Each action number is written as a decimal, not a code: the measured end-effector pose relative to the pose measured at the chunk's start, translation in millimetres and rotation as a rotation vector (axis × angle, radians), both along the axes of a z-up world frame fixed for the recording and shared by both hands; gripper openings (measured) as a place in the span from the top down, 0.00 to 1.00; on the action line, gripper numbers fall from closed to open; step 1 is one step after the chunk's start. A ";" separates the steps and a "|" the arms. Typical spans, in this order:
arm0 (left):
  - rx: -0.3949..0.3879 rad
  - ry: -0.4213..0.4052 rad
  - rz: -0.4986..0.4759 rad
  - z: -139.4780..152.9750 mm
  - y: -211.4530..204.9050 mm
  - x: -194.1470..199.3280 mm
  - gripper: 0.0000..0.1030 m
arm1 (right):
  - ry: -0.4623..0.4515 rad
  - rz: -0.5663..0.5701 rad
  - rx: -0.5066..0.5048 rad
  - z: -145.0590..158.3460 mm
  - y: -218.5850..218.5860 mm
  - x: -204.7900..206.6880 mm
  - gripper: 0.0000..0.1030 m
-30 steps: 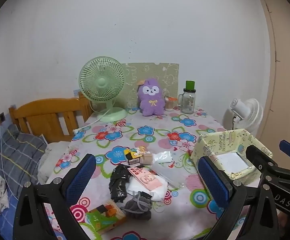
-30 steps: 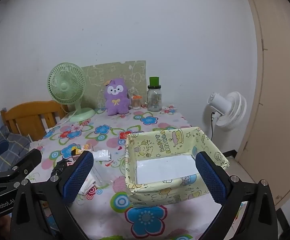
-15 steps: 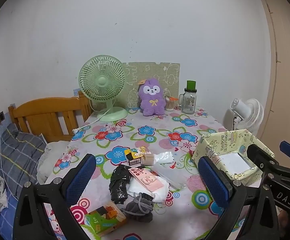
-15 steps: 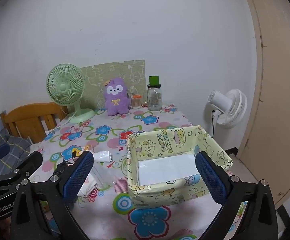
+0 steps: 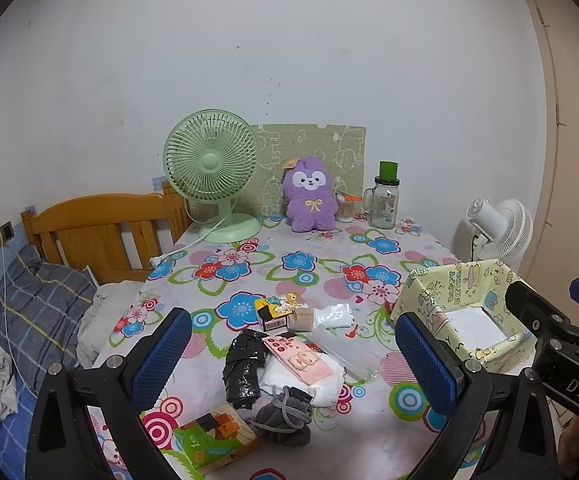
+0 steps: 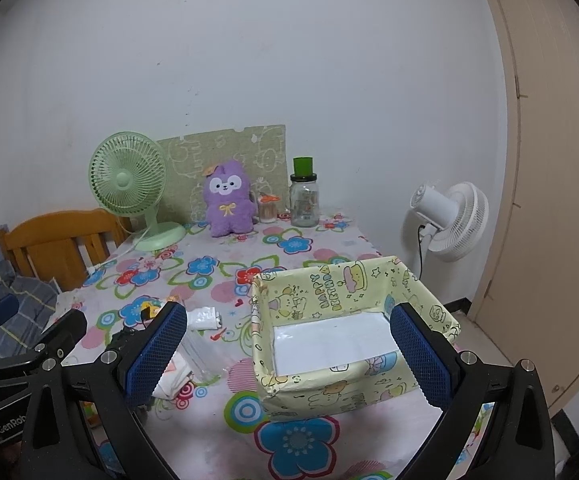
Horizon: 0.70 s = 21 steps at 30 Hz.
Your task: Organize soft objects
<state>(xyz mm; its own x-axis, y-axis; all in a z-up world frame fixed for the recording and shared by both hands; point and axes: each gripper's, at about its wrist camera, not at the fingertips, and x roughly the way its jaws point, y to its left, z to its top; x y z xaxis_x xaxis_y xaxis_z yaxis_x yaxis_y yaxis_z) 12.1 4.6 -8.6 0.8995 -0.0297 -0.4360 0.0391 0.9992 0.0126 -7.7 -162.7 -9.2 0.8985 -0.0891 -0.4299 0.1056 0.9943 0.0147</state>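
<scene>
While both pairs of blue-padded jaws are gaping wide and gripping nothing, the left gripper (image 5: 293, 354) is hovering over the lower-centre clutter, where a grey drawstring fabric pouch (image 5: 283, 416), a crumpled black plastic bag (image 5: 243, 368) and a white folded cloth (image 5: 309, 380) are lying untouched. At lower right, the right gripper (image 6: 287, 352) is framing the yellow cartoon-print paper box (image 6: 317, 292), which is holding only its white liner, so the sorting appears not yet begun. Open flowered tablecloth (image 5: 301, 260) is separating pile and box, though the box is sitting close to the table's right edge.

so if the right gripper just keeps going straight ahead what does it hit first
Most likely the yellow paper box: the right gripper, open and empty, frames it dead ahead. Depth is unclear, so a slightly higher path might pass over its rim toward the glass jar.
</scene>
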 end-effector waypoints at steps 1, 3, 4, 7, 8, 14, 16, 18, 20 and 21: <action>-0.002 0.001 -0.002 0.0 0.1 -0.2 0.01 | 0.000 0.001 0.000 0.2 0.4 0.2 0.00; -0.005 0.002 -0.003 -0.5 0.6 -0.5 0.01 | 0.000 0.001 -0.002 0.4 0.4 0.7 0.00; -0.004 0.002 -0.004 -0.8 0.5 -0.5 0.01 | 0.001 0.001 -0.003 0.5 0.3 0.9 0.01; -0.009 0.001 0.004 -1.5 1.2 -1.1 0.01 | 0.005 0.004 -0.002 0.4 0.4 1.9 0.01; -0.012 0.001 0.002 -1.7 2.0 -0.9 0.01 | 0.005 0.005 -0.002 0.0 0.9 1.6 0.01; -0.016 0.005 0.001 -2.8 3.8 -1.3 0.01 | 0.010 0.019 -0.004 -1.1 2.2 1.2 0.01; -0.016 0.006 0.001 -3.3 3.5 -0.8 0.01 | 0.008 0.018 -0.005 -1.2 2.0 0.6 0.01; -0.012 0.008 0.002 -3.6 4.3 -0.3 0.01 | 0.008 0.018 -0.003 -1.0 2.8 0.8 0.01; -0.012 0.008 0.000 -3.8 4.4 -0.3 0.01 | 0.006 0.014 -0.005 -0.7 3.3 0.7 0.01; -0.013 0.009 0.000 -3.7 4.5 0.7 0.01 | 0.005 0.014 -0.005 -0.6 3.2 0.5 0.01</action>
<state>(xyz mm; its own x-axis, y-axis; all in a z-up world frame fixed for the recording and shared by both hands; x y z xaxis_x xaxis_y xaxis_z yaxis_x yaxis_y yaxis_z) 12.8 9.1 -12.3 0.8954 -0.0357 -0.4438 0.0395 0.9992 -0.0006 -7.2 -159.5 -9.8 0.8973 -0.0789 -0.4343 0.0917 0.9957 0.0087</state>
